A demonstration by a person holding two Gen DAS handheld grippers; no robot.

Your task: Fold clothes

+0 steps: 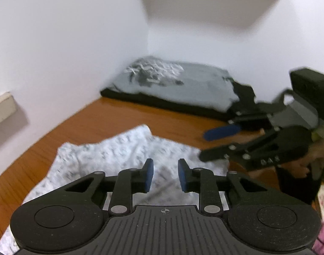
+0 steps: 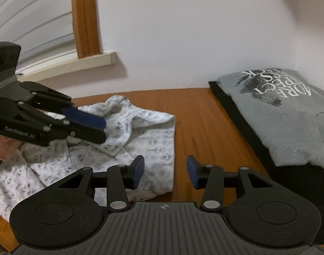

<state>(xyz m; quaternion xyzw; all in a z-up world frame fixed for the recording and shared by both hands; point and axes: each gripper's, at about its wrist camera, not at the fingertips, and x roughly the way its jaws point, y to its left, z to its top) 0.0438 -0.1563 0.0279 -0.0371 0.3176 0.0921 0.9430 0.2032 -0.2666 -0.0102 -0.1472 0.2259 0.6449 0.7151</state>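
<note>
Patterned white garment [image 2: 128,136] lies rumpled on the desk [image 2: 204,123], left of the folded grey shirt [image 2: 285,114]. Both grippers, left [image 1: 165,177] and right [image 2: 165,173], hover above it, fingers parted and empty. Folding seems unstarted; next, pinch two edges.

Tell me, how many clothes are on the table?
3 that show: a white patterned garment lies rumpled in front of both tools; a folded gray printed shirt sits by the wall on a black folded garment. More may be hidden.
</note>
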